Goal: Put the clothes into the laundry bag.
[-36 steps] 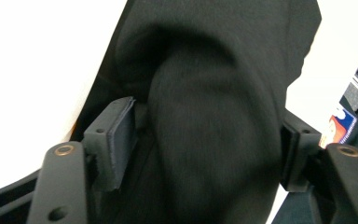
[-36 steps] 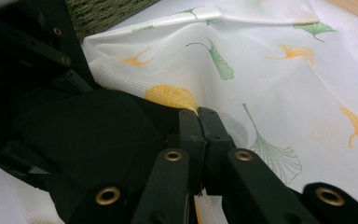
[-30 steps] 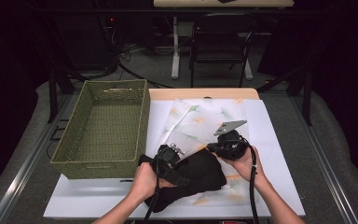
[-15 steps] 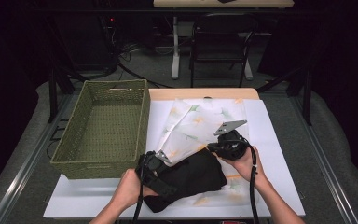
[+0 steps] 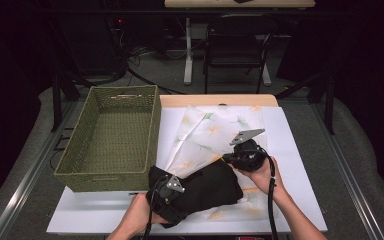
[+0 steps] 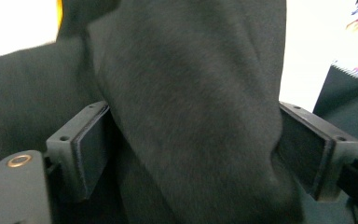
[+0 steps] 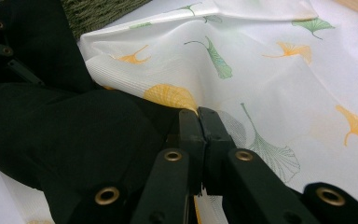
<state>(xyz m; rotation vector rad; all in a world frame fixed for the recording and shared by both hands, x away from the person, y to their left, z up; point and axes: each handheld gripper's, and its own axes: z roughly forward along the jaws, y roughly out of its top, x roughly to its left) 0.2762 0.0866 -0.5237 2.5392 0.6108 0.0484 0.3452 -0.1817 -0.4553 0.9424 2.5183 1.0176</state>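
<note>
Cloth (image 5: 205,187), the black one, is lying bunched on the desk (image 5: 300,150) over a leaf-print sheet (image 5: 215,132), just in front of the basket (image 5: 112,137). Since a second ago the left gripper (image 6: 191,154) is sliding down to its near-left end, jaws just closing a little around a thick fold but not yet pinching. The right gripper (image 7: 199,116) is keeping its jaws closed on the cloth's far edge, so a two-handed lift looks close.

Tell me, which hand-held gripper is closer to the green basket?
The left. The left hand-held gripper sits just below the basket, near its front right corner, with black cloth between its jaws. The right hand-held gripper is farther right, over the leaf-print cloth.
</note>
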